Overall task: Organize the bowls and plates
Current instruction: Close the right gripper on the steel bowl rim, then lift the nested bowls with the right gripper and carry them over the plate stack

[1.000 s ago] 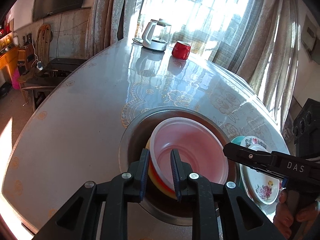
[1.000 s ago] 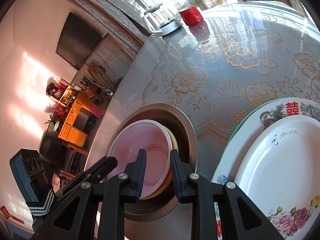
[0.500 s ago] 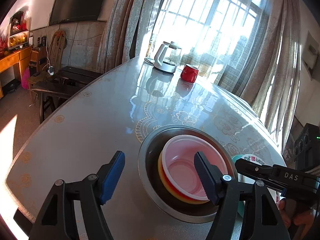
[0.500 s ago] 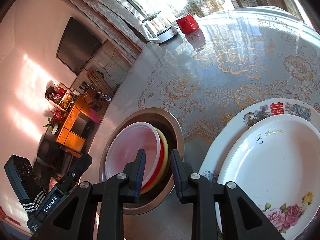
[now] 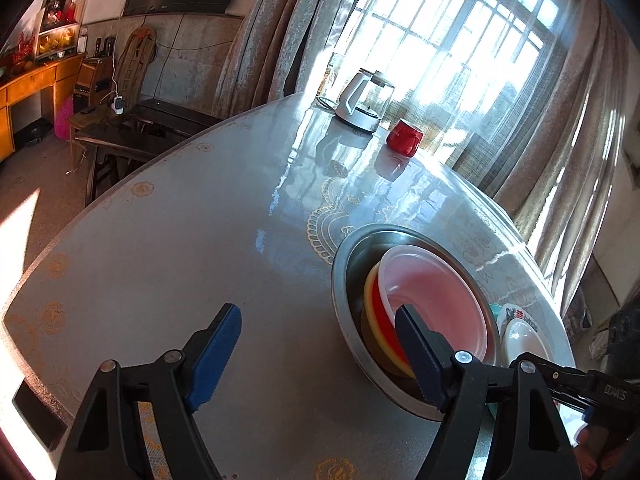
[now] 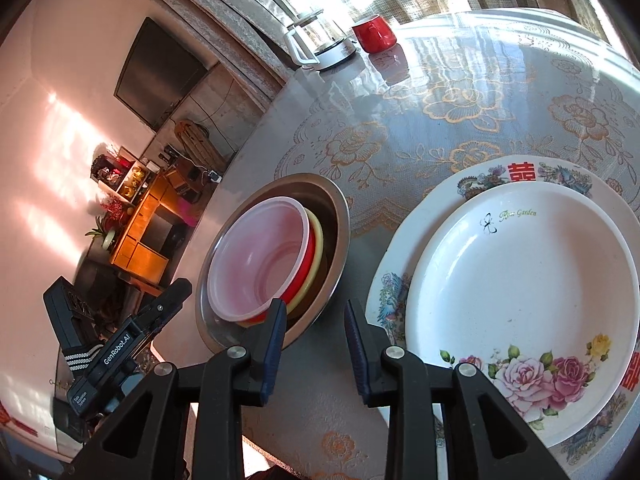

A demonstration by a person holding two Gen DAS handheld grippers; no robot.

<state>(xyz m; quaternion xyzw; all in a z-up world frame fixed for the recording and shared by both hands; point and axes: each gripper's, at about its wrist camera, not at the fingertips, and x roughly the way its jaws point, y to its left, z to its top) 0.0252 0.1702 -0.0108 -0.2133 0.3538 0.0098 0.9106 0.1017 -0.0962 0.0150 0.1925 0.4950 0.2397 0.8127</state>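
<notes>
Four bowls are nested on the table [image 6: 460, 120]: a clear bowl [image 6: 260, 258] inside a red bowl [image 6: 302, 270], inside a yellow bowl [image 6: 318, 250], all inside a steel bowl [image 6: 340, 216]. Just right of the steel bowl, two plates are stacked: a white plate [image 6: 520, 300], marked "Rose Garden", on a floral plate [image 6: 480, 174] bearing a red character.

The left gripper [image 5: 318, 354] is angled down beside the steel bowl, jaws opening, nothing between them. The right gripper [image 6: 316, 340], jaws opening on nothing, is aimed between steel bowl and plates. "GenRobot.AI" is read on the left gripper.
</notes>
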